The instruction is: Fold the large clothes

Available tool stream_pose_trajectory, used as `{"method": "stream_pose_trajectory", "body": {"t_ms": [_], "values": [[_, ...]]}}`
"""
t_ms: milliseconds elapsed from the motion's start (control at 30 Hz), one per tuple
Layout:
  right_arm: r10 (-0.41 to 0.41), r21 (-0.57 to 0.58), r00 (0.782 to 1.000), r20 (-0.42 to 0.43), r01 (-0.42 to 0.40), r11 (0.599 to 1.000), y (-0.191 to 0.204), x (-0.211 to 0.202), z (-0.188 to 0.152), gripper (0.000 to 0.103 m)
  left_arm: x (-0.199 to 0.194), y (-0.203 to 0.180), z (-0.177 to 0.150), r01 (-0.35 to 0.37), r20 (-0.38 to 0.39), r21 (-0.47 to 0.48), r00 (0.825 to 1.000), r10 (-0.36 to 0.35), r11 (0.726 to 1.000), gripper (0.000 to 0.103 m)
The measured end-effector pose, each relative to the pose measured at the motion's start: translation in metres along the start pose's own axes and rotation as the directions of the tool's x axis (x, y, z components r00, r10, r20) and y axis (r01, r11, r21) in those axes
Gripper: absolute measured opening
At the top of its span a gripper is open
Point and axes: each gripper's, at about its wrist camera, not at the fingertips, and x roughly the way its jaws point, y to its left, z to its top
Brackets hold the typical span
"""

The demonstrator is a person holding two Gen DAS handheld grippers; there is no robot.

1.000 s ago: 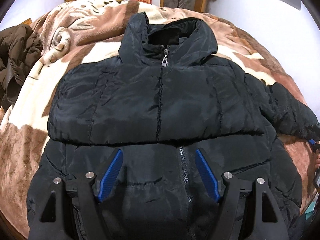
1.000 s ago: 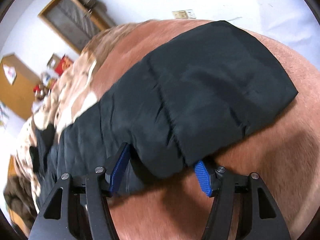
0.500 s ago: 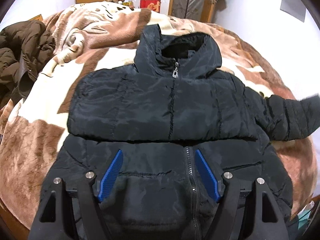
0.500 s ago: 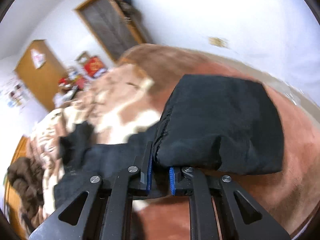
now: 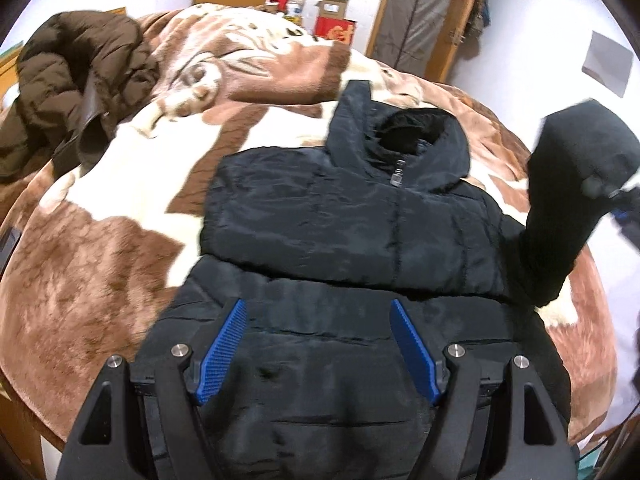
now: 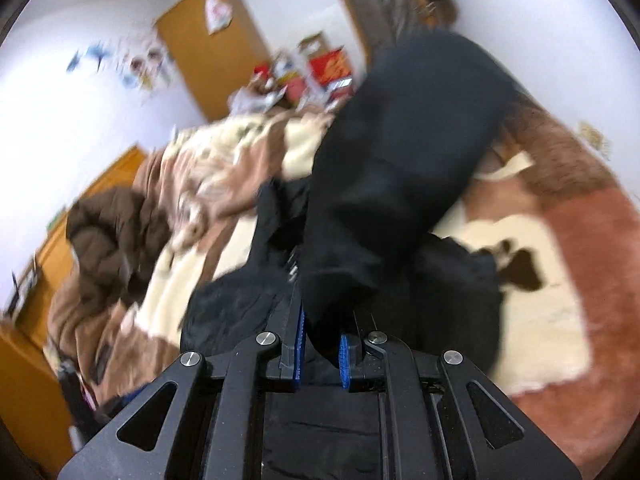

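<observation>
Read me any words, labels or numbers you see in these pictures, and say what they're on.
Nothing can be read.
Red box behind the bed: gold markings, too blurred.
Cardboard box: pale label, too small.
Wall pictures: smeared by motion.
Black jacket: no lettering visible.

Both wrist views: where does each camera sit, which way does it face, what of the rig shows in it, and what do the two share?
Left wrist: on the left gripper, tilted down over the black jacket on the blanket; its own open blue-padded fingers show, nothing between them.
Right wrist: on the right gripper, looking across the bed; its fingers show clamped on the jacket's sleeve, lifted.
Shared: the black jacket, raised sleeve, blanket, brown coat and red box.
</observation>
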Motion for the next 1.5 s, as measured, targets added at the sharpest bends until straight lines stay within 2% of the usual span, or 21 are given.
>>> {"method": "stream_pose_trajectory", "body": {"t_ms": [167,233,300,400,500,600,667,700,767,833,867,900,967,1000,1067,1133,1200,1333,1433,1500], "values": [[-0.002,-0.063,0.989,-0.145,-0.008,0.998,0.026,0.082,-0.021,0.017,0.005,0.025,-0.003,-0.011,-0.005,-0.037,1.000,0.011,0.999,0.076],[0.030,-0.040,0.979,-0.200,-0.038,0.998,0.025,0.107,-0.031,0.026,0.008,0.031,-0.004,-0.011,-0.009,-0.046,1.000,0.010,0.999,0.076],[0.061,-0.018,0.965,-0.255,-0.068,0.998,0.027,0.130,-0.040,0.048,0.009,0.035,-0.004,-0.005,-0.011,-0.052,1.000,0.004,0.999,0.076],[0.071,-0.040,0.963,-0.260,-0.085,0.996,0.032,0.129,-0.049,0.053,0.011,0.034,0.001,0.020,-0.010,-0.058,1.000,-0.021,0.998,0.076],[0.145,-0.028,0.961,-0.237,-0.156,0.987,0.030,0.109,-0.045,0.059,0.013,0.026,0.010,0.050,-0.004,-0.056,0.999,-0.050,0.997,0.076],[0.202,-0.039,0.964,-0.170,-0.212,0.977,0.025,0.077,-0.038,0.059,0.018,0.013,0.022,0.083,0.001,-0.052,0.997,-0.083,0.995,0.076],[0.212,-0.049,0.970,-0.118,-0.219,0.974,0.018,0.060,-0.035,0.059,0.025,0.000,0.031,0.118,0.006,-0.040,0.993,-0.118,0.992,0.077],[0.200,-0.050,0.975,-0.094,-0.205,0.977,0.009,0.052,-0.034,0.059,0.031,-0.007,0.035,0.122,0.001,-0.032,0.992,-0.123,0.992,0.077],[0.119,-0.026,0.991,-0.053,-0.120,0.992,-0.017,0.042,-0.030,0.059,0.046,-0.021,0.042,0.133,-0.021,-0.018,0.991,-0.134,0.991,0.077],[0.046,0.041,0.998,-0.044,-0.044,0.998,-0.053,0.039,-0.027,0.059,0.059,-0.037,0.048,0.160,-0.030,-0.001,0.987,-0.160,0.987,0.077],[-0.020,0.079,0.998,-0.051,0.024,0.997,-0.074,0.041,-0.027,0.058,0.063,-0.045,0.051,0.176,-0.026,0.015,0.984,-0.176,0.984,0.077],[-0.066,0.098,0.997,-0.048,0.071,0.993,-0.087,0.043,-0.026,0.046,0.069,-0.056,0.053,0.190,-0.018,0.040,0.982,-0.190,0.981,0.077],[-0.129,0.123,0.989,-0.069,0.137,0.983,-0.110,0.053,-0.027,0.037,0.084,-0.071,0.057,0.177,-0.004,0.086,0.984,-0.177,0.980,0.077],[-0.141,0.124,0.987,-0.080,0.151,0.981,-0.116,0.061,-0.027,0.037,0.095,-0.078,0.059,0.149,-0.005,0.116,0.989,-0.149,0.982,0.076],[-0.157,0.106,0.982,-0.109,0.169,0.980,-0.119,0.079,-0.029,0.037,0.122,-0.084,0.057,0.085,-0.032,0.152,0.996,-0.081,0.985,0.062],[-0.164,0.069,0.974,-0.156,0.177,0.982,-0.115,0.106,-0.034,0.037,0.154,-0.080,0.051,0.021,-0.098,0.158,0.995,-0.005,0.987,0.059],[-0.168,0.030,0.968,-0.185,0.177,0.984,-0.116,0.124,-0.042,0.037,0.170,-0.071,0.043,0.026,-0.107,0.147,0.994,-0.011,0.989,0.060],[-0.242,-0.065,0.954,-0.175,0.234,0.970,-0.105,0.144,-0.052,0.037,0.173,-0.078,0.036,-0.016,-0.085,0.201,0.996,0.033,0.980,0.060],[-0.223,-0.043,0.956,-0.192,0.219,0.975,-0.106,0.136,-0.045,0.036,0.165,-0.076,0.043,-0.010,-0.115,0.183,0.993,0.031,0.983,0.059],[-0.193,-0.013,0.968,-0.162,0.193,0.981,-0.110,0.116,-0.036,0.037,0.147,-0.072,0.050,0.003,-0.117,0.152,0.993,0.015,0.988,0.058]]}}
